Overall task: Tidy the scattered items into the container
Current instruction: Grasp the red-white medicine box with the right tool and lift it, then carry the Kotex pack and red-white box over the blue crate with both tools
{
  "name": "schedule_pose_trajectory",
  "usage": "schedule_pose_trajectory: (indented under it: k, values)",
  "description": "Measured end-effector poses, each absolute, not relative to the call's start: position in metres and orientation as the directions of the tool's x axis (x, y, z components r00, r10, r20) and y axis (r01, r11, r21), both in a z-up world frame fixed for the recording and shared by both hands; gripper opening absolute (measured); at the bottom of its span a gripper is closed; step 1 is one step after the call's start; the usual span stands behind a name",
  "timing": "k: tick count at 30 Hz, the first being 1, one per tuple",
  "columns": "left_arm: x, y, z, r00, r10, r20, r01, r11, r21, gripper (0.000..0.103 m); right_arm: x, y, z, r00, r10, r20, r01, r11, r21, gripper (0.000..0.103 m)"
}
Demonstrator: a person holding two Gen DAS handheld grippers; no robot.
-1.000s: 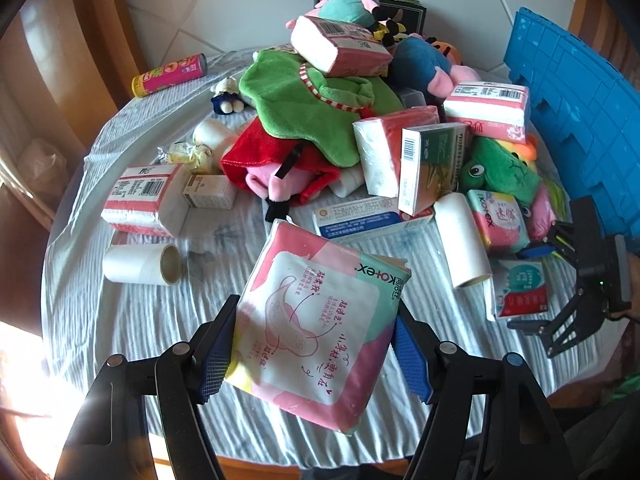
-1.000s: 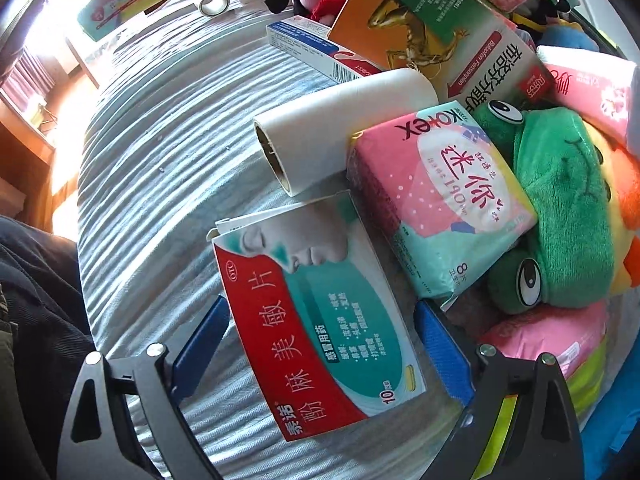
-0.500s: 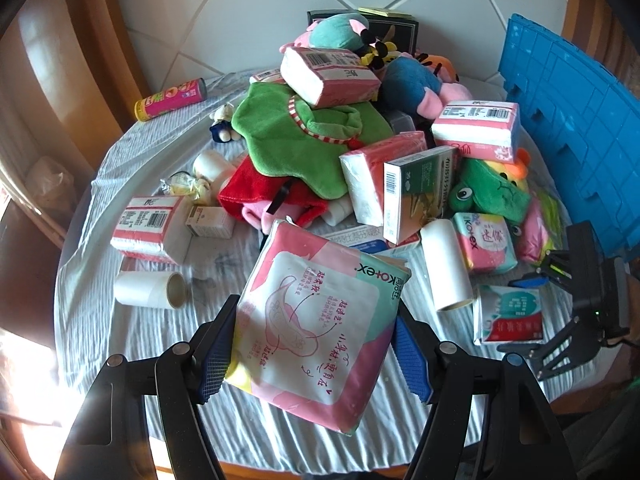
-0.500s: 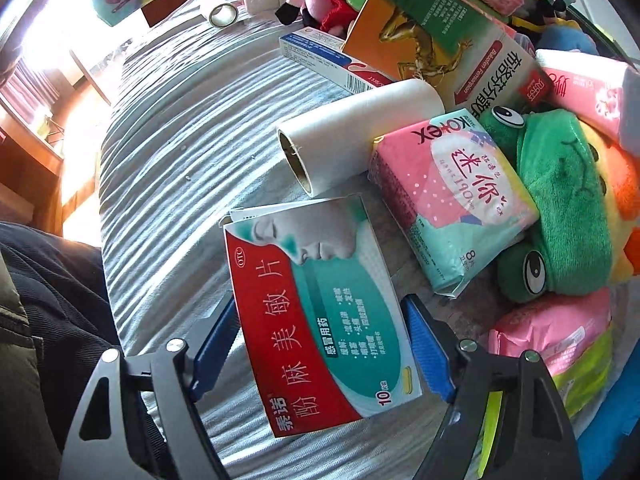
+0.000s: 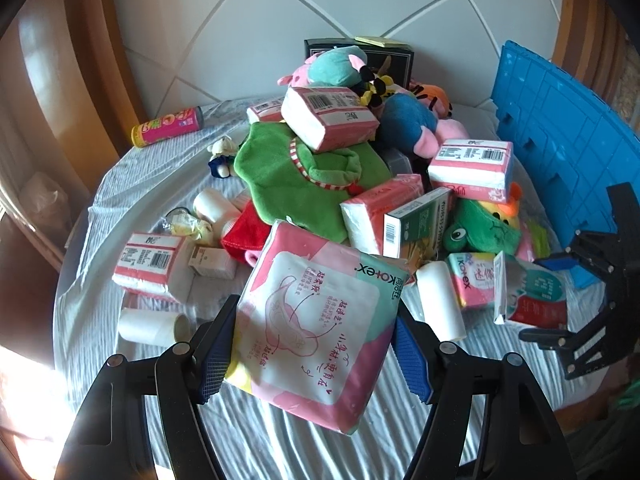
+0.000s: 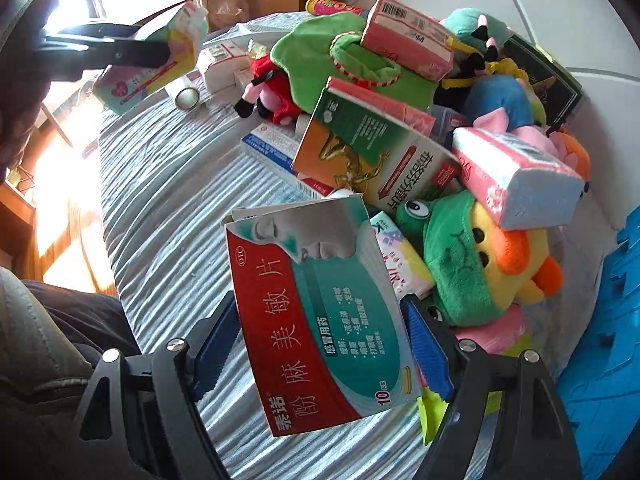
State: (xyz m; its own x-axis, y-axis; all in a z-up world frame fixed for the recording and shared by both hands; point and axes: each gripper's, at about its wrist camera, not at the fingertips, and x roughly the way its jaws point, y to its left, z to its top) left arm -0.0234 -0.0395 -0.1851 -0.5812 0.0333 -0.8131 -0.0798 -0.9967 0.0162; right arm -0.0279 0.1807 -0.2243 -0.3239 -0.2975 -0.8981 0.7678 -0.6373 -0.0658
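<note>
Both hands are loaded and clear of the worktop (image 5: pixel 120 184), a round top under a striped cloth. The left gripper (image 5: pixel 312 354) has its fingers set fairly wide and pressed on the sides of a soft pink sanitary-pad pack (image 5: pixel 316 320); the right gripper (image 6: pixel 320 348) clamps the long edges of a red-and-teal medicine box (image 6: pixel 320 312), its top flap standing loose. The blue crate (image 5: pixel 560 152) stands at the right edge of the worktop, just beyond the pile. Judged step: carry both to the crate. Best to lift clear of the plush frog (image 6: pixel 452 256) and tissue packs before swinging right, keep the box level so the flap does not catch, and release low inside, one hand at a time. The soft pack may sag and slip, so keep the squeeze steady. Readable: "Kotex" on the held pack and on a smaller pink pack (image 5: pixel 472 280); "OTC" and "10" on the box; barcodes on the tissue packs. Remaining Chinese print is left untranscribed.
</note>
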Motion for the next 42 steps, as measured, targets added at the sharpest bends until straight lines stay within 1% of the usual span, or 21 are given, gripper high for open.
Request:
schedule_pose_trajectory:
  k: [9,16,28,35,42]
  values:
    - [-0.038,-0.062,-0.156,-0.623,0.029,-0.782,-0.072,-0.997,0.021,0.07,-0.04,0.156,-0.151,-0.442,-0.288,-0.85,0.679,-0.727,-0.106,0.079]
    - [-0.043,-0.084,-0.125,-0.662,0.043,-0.748,-0.073,-0.997,0.008,0.07,-0.044,0.136,-0.107,-0.494,-0.289,-0.82,0.617,-0.781,-0.096,0.079]
    - [-0.051,-0.103,-0.081,-0.701,0.038,-0.712,-0.071,-0.997,0.016,0.07,-0.052,0.127,-0.052,-0.572,-0.312,-0.759,0.528,-0.848,-0.049,0.079]
    - [-0.056,-0.094,-0.054,-0.734,0.031,-0.679,-0.071,-0.997,0.032,0.07,-0.061,0.133,-0.031,-0.602,-0.325,-0.729,0.508,-0.86,-0.036,0.079]
    - [-0.055,-0.073,-0.028,-0.769,0.022,-0.639,-0.06,-0.997,0.038,0.07,-0.061,0.164,0.0,-0.651,-0.343,-0.678,0.491,-0.871,-0.03,0.079]
